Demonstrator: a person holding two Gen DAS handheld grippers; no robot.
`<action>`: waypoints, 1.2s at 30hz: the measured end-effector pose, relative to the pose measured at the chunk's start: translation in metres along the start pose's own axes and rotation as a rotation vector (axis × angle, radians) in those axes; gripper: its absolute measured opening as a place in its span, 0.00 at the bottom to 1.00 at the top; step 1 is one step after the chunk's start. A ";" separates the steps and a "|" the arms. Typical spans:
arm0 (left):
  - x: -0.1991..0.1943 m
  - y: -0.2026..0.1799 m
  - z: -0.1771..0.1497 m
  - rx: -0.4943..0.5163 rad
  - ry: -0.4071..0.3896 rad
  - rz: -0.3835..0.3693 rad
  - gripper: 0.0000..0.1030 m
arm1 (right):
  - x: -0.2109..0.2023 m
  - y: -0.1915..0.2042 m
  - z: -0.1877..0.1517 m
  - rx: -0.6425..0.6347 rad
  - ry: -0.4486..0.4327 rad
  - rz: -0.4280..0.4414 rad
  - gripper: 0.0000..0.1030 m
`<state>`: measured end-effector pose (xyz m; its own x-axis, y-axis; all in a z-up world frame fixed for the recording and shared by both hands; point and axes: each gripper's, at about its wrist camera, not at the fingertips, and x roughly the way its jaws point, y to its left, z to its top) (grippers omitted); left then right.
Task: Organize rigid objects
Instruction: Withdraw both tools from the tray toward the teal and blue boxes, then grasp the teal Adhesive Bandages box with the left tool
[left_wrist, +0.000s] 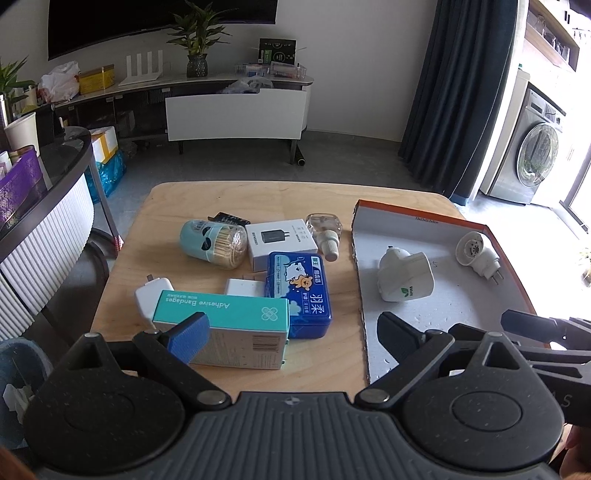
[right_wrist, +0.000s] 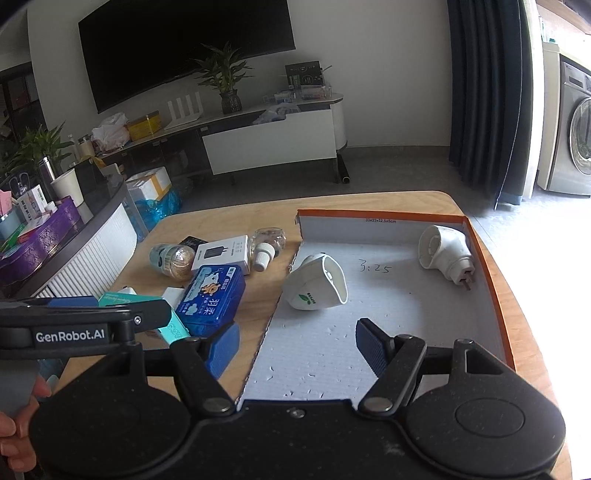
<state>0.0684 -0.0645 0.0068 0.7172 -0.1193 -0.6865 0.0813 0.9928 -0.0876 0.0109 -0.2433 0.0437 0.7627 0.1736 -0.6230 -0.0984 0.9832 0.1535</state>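
Both my tongs hung apart, empty.
Glossy blue tin (left_wrist: 299, 293) sat mid-frame; smooth white plugs (left_wrist: 405, 277) lay in the cardboard tray (left_wrist: 424, 218).

Dark television (right_wrist: 184, 48) above white media console (right_wrist: 273, 142)

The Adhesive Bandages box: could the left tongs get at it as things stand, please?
Probably yes. The left tongs are open and empty, and the Adhesive Bandages box lies at the near edge of the pile, its top and near side uncovered; only the blue tin crowds its right end.
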 end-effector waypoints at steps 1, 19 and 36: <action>0.000 0.003 -0.001 -0.003 0.001 0.005 0.97 | 0.001 0.002 -0.001 -0.005 0.004 0.004 0.81; 0.011 0.041 -0.019 -0.072 0.022 0.047 1.00 | 0.019 0.029 -0.009 -0.048 0.056 0.054 0.81; 0.051 0.040 -0.026 -0.027 -0.042 0.070 1.00 | 0.031 0.022 -0.009 -0.028 0.081 0.050 0.81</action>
<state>0.0906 -0.0313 -0.0507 0.7492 -0.0492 -0.6605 0.0124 0.9981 -0.0603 0.0264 -0.2155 0.0206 0.7025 0.2256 -0.6749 -0.1540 0.9741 0.1653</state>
